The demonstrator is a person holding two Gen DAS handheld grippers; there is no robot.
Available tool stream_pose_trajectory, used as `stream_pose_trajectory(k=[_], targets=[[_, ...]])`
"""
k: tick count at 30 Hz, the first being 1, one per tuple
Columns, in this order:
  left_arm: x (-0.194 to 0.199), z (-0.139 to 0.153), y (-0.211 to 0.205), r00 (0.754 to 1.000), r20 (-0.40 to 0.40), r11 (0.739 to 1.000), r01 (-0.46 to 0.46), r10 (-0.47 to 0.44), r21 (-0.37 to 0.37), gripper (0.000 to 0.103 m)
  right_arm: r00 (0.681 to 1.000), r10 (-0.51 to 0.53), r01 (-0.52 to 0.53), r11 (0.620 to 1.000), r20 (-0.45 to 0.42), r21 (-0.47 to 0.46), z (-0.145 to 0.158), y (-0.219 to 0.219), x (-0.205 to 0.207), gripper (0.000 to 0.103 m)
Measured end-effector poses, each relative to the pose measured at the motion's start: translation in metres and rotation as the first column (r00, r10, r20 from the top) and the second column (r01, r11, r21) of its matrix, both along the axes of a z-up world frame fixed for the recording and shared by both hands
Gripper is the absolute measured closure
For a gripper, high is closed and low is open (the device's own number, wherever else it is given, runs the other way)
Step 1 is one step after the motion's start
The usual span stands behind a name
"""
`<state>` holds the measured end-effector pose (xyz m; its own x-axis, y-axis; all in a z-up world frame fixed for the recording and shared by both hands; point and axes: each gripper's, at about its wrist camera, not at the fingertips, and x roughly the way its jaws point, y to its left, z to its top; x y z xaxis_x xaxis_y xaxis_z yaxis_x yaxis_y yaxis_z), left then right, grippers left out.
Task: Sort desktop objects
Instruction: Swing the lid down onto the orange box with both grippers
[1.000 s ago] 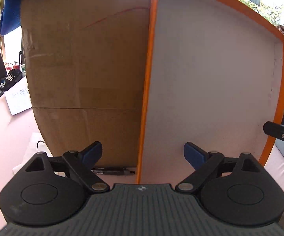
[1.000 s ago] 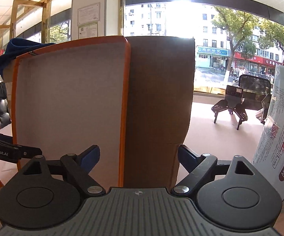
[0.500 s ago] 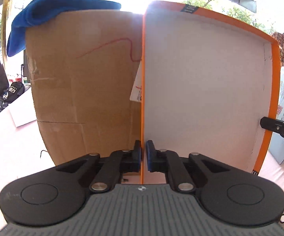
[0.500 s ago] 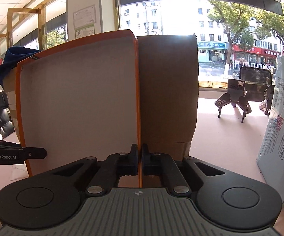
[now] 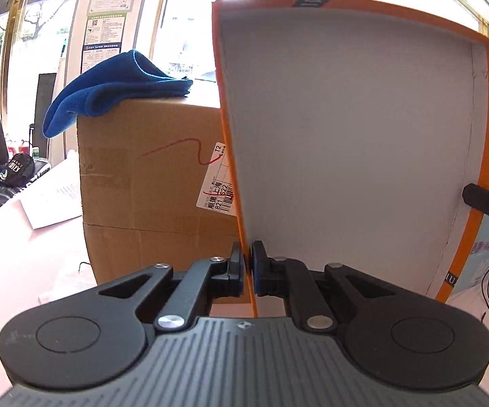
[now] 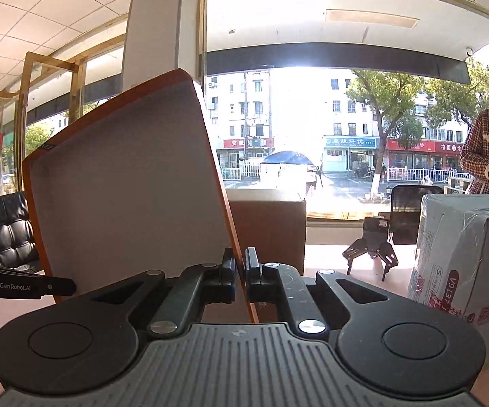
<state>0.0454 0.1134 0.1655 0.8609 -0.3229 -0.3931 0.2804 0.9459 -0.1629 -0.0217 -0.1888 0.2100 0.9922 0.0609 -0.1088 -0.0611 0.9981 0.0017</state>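
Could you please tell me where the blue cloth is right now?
In the left wrist view, the folded blue fleece cloth lies upper left on top of the brown cardboard box, left of the orange-edged box lid.

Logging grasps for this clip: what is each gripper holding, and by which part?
Both hold the orange-rimmed box lid. The left gripper has its jaws shut on the lid's left side wall near its lower end; the right gripper clamps the opposite, right side wall.

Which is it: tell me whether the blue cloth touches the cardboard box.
Touching. The left wrist view shows the blue cloth lying on the cardboard box top, one end drooping over its corner.
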Motion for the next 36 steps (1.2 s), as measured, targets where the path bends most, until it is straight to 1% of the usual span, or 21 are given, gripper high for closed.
stream_pose_trajectory(k=[4,8,10,13,14,15,16,17,18,19,20,21,22,24,26,28,31,34,36], targets=[[-0.012,-0.007,0.003,1.0,-0.015,1.0,0.025,-0.025,-0.006,0.095,0.999,0.006,-0.006,1.0,0.036,-0.017,0.01,0.002,-0.037,0.096],[-0.028,-0.013,0.0,1.0,-0.018,1.0,0.021,-0.022,-0.006,0.093,0.998,0.013,-0.009,0.998,0.062,-0.066,0.012,0.006,-0.068,0.095],[-0.033,-0.019,0.001,0.999,-0.035,1.0,0.027,-0.027,-0.005,0.094,0.997,0.015,-0.008,0.996,0.072,-0.087,0.009,0.011,-0.079,0.095],[-0.044,-0.032,0.005,0.995,-0.084,0.999,0.055,-0.054,0.0,0.093,0.995,0.022,-0.009,0.991,0.094,-0.132,0.0,0.021,-0.1,0.094],[-0.05,-0.037,0.007,0.995,-0.087,0.999,0.05,-0.049,0.008,0.093,0.995,0.028,-0.013,0.989,0.101,-0.147,-0.004,0.024,-0.106,0.094],[-0.058,-0.042,0.011,0.997,-0.071,0.999,0.035,-0.033,0.024,0.093,0.994,0.033,-0.015,0.986,0.107,-0.164,-0.009,0.027,-0.113,0.094],[-0.068,-0.046,0.014,0.999,-0.042,0.999,0.025,-0.024,0.046,0.09,0.993,0.034,-0.013,0.983,0.113,-0.183,-0.015,0.031,-0.119,0.094],[-0.078,-0.051,0.018,1.0,-0.009,0.997,0.018,-0.018,0.07,0.081,0.993,0.035,-0.011,0.98,0.116,-0.198,-0.021,0.034,-0.123,0.093],[-0.088,-0.056,0.021,1.0,0.019,0.996,0.01,-0.012,0.092,0.076,0.993,0.035,-0.011,0.978,0.116,-0.207,-0.029,0.036,-0.128,0.093],[-0.097,-0.059,0.023,0.999,0.036,0.994,0.005,-0.009,0.106,0.066,0.993,0.036,-0.011,0.977,0.114,-0.215,-0.036,0.038,-0.132,0.092],[-0.106,-0.063,0.026,0.999,0.046,0.994,0.005,-0.011,0.113,0.058,0.993,0.036,-0.01,0.975,0.111,-0.223,-0.044,0.039,-0.135,0.092],[-0.115,-0.066,0.028,0.998,0.056,0.993,0.006,-0.013,0.121,0.057,0.993,0.033,-0.007,0.974,0.111,-0.227,-0.052,0.041,-0.14,0.092],[-0.122,-0.069,0.033,0.998,0.054,0.993,0.006,-0.012,0.118,0.055,0.993,0.033,-0.007,0.973,0.11,-0.231,-0.058,0.043,-0.143,0.091],[-0.134,-0.071,0.043,1.0,0.027,0.996,-0.001,-0.002,0.085,0.049,0.994,0.049,-0.024,0.969,0.097,-0.245,-0.072,0.047,-0.15,0.089],[-0.134,-0.074,0.06,1.0,0.003,0.999,-0.012,0.012,0.032,0.031,0.994,0.068,-0.046,0.967,0.081,-0.251,-0.087,0.053,-0.156,0.087],[-0.148,-0.074,0.071,1.0,-0.015,1.0,-0.024,0.024,-0.007,0.022,0.995,0.071,-0.049,0.963,0.073,-0.265,-0.099,0.059,-0.162,0.086],[-0.159,-0.078,0.084,0.996,-0.034,0.997,-0.077,0.077,-0.004,0.022,0.995,0.079,-0.062,0.961,0.052,-0.269,-0.113,0.064,-0.168,0.084],[-0.156,-0.083,0.094,0.988,-0.092,0.992,-0.126,0.127,0.01,0.022,0.995,0.098,-0.099,0.966,-0.018,-0.237,-0.122,0.066,-0.169,0.084],[-0.153,-0.086,0.101,0.981,-0.127,0.989,-0.148,0.149,0.012,0.022,0.989,0.13,-0.142,0.969,-0.072,-0.203,-0.125,0.065,-0.169,0.085]])
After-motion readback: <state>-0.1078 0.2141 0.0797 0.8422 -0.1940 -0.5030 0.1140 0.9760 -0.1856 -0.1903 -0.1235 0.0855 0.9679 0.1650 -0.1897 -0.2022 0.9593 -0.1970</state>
